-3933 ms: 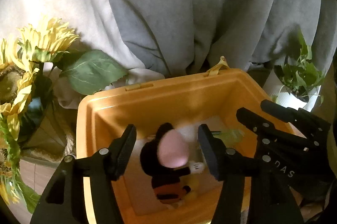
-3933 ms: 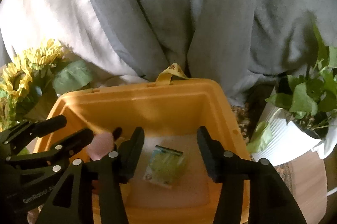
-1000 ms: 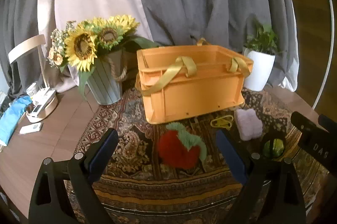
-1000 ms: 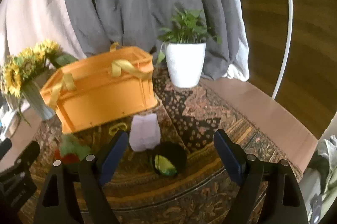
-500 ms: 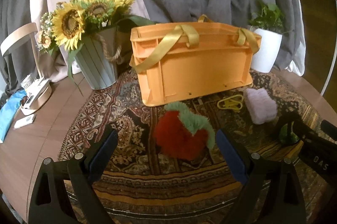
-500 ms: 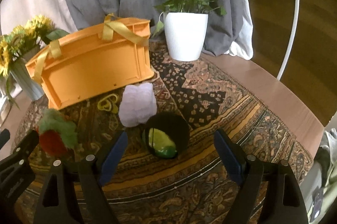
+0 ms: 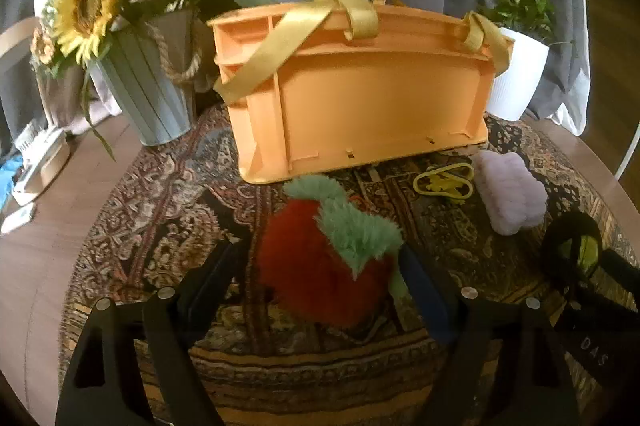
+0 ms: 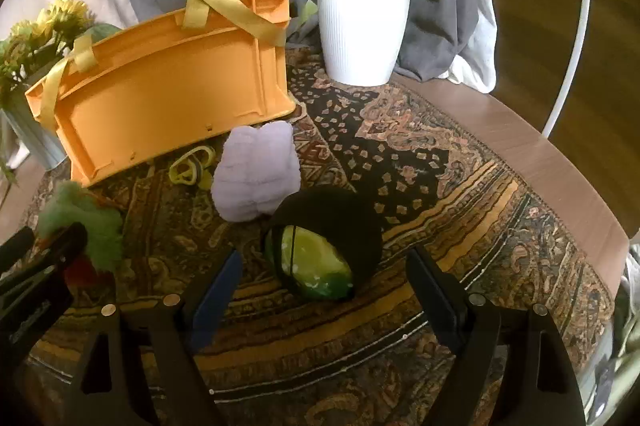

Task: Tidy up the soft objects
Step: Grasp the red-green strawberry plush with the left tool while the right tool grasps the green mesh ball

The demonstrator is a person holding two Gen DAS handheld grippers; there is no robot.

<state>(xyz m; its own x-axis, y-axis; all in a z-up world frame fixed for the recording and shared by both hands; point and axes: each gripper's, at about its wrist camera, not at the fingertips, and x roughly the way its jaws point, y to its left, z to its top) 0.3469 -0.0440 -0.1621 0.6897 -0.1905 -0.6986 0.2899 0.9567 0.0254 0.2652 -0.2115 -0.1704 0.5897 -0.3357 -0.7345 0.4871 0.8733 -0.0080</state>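
Observation:
A red plush fruit with a green tuft (image 7: pixel 320 266) lies on the patterned rug, between the open fingers of my left gripper (image 7: pixel 322 278); it also shows in the right wrist view (image 8: pixel 86 226). A black-and-green soft ball (image 8: pixel 320 246) lies just ahead of my open right gripper (image 8: pixel 324 286); it also shows in the left wrist view (image 7: pixel 576 250). A lilac fluffy pad (image 8: pixel 258 170) and a yellow band (image 8: pixel 192 164) lie in front of the orange crate (image 8: pixel 168 94), which has gold straps. The crate's inside is hidden.
A grey pot of sunflowers (image 7: pixel 148 86) stands left of the crate, a white plant pot (image 8: pixel 362 34) to its right. Grey curtains hang behind. The round wooden table's edge (image 8: pixel 560 170) curves at right. Small items (image 7: pixel 36 154) lie far left.
Both grippers came out of the crate, drew back, then dropped low toward the rug. The left has closed in around the red plush; the right has neared the black-green ball.

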